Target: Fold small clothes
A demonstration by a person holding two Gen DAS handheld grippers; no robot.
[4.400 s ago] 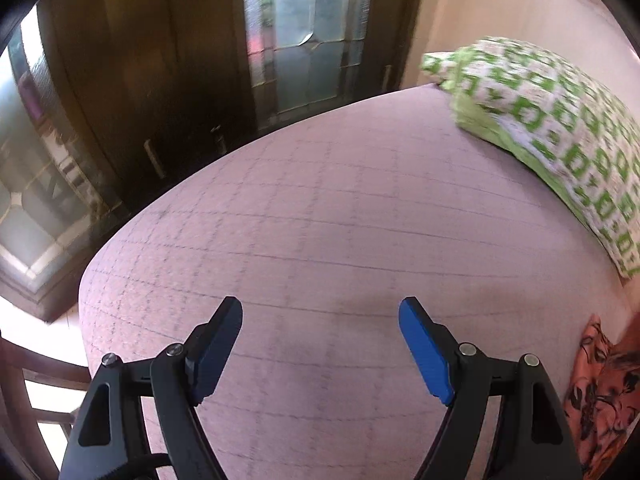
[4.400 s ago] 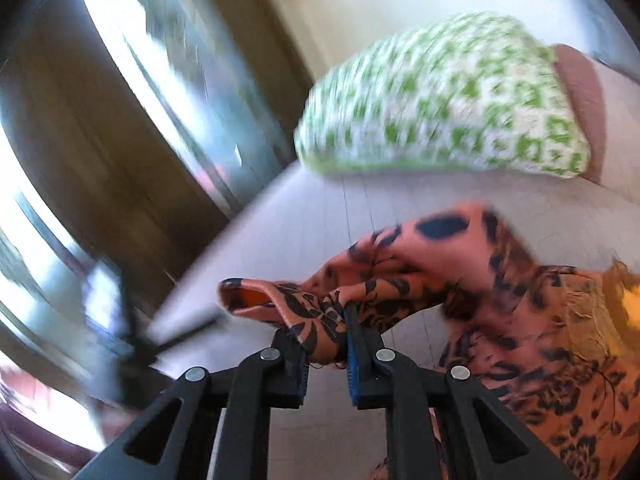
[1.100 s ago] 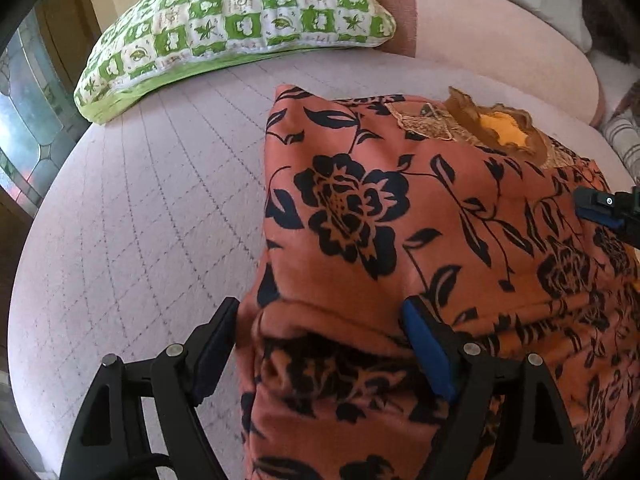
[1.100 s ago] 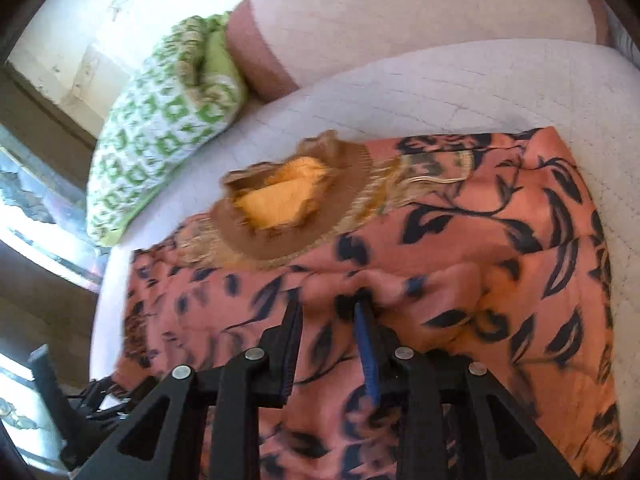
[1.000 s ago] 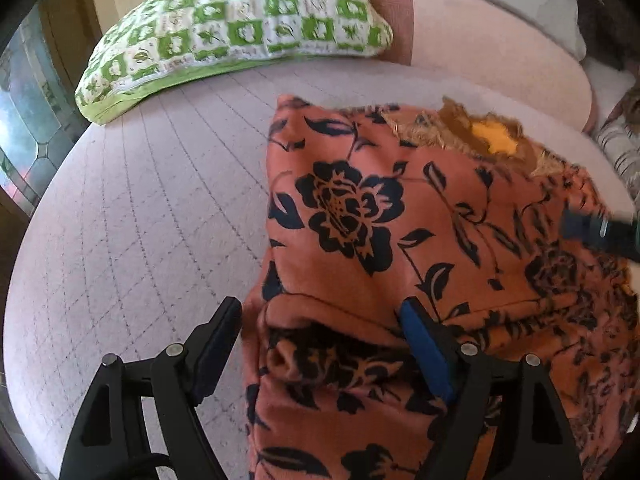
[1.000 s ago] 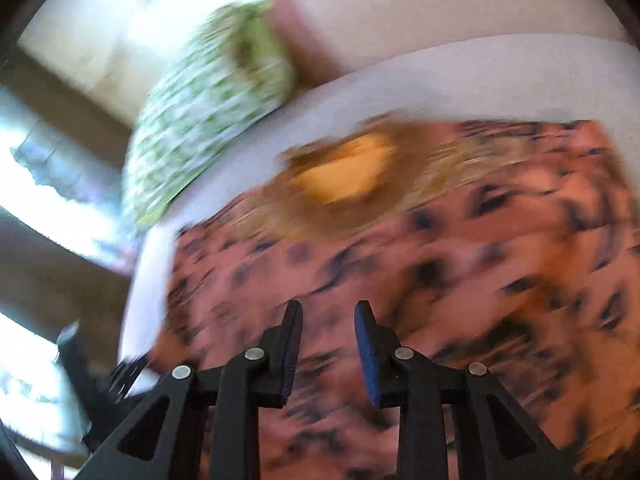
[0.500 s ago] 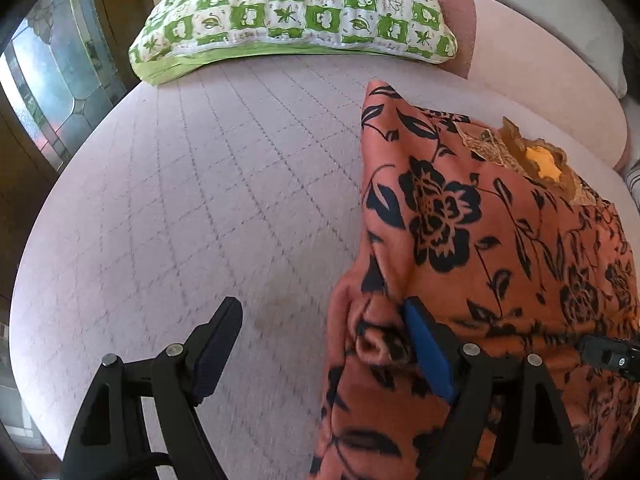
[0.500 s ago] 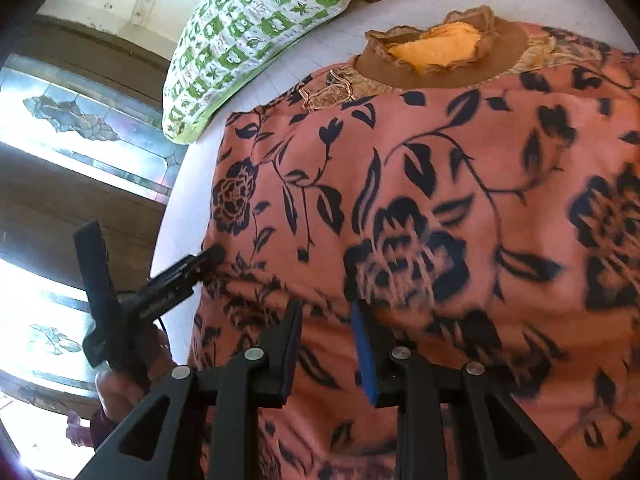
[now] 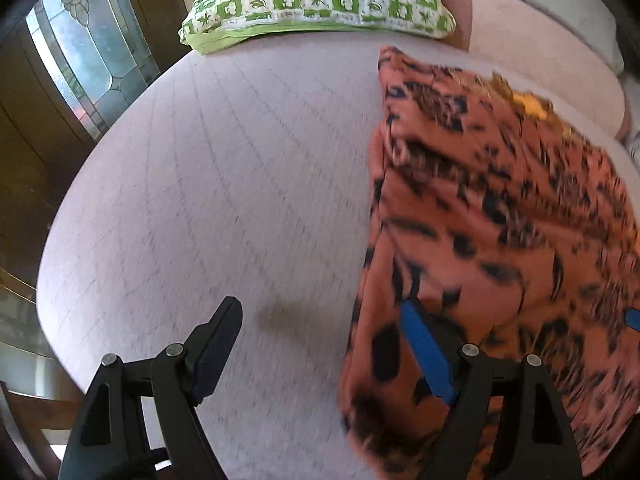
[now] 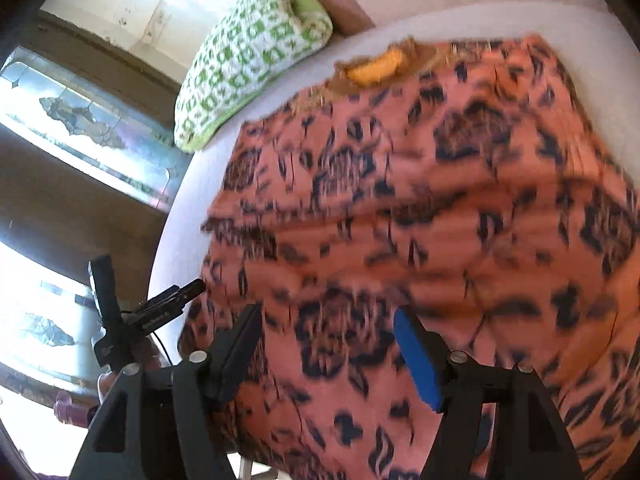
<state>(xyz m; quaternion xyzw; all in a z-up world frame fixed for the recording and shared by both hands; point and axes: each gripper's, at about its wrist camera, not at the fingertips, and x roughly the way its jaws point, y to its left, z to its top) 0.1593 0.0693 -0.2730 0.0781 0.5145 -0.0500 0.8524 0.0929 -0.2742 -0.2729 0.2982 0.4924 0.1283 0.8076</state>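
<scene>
While the orange flowered top (image 10: 420,208) is lying spread on the pink bed (image 9: 208,184) near the green pillow (image 9: 320,0), both the left gripper (image 9: 320,344) and right gripper (image 10: 328,344) are hovering wide and empty, folding seemingly barely begun.

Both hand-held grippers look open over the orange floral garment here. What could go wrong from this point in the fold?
1. The left hand-held gripper is open, straddling the orange floral garment's bunched left edge; closing here may pinch several layers.
2. The right hand-held gripper is open above mid-cloth, not at an edge, so a grasp may drag and wrinkle the garment.
3. The garment's near end seems close to the bed's edge in the right wrist view; it might slide off.
</scene>
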